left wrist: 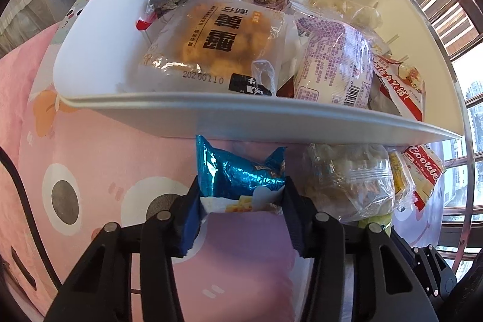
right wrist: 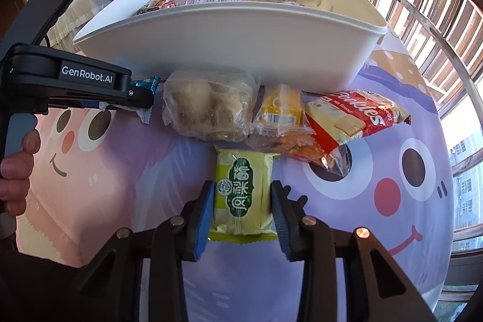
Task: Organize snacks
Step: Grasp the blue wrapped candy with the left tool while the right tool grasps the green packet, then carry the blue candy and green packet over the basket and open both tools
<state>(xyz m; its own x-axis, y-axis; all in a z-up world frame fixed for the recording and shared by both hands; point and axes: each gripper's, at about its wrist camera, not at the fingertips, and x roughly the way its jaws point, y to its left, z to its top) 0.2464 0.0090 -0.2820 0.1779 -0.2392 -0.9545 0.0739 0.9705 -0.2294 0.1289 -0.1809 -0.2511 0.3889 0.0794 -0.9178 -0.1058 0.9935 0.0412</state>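
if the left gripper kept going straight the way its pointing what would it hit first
The left gripper already has the blue foil snack packet between its pads, so that comes first. Just beyond the packet is the tablecloth, then the white bin's near wall, though depth is hard to judge in this view.

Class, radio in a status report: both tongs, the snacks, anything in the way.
Left tongs shut on blue packet. Right tongs shut on green packet. White bin ahead, part filled. Three snacks between.
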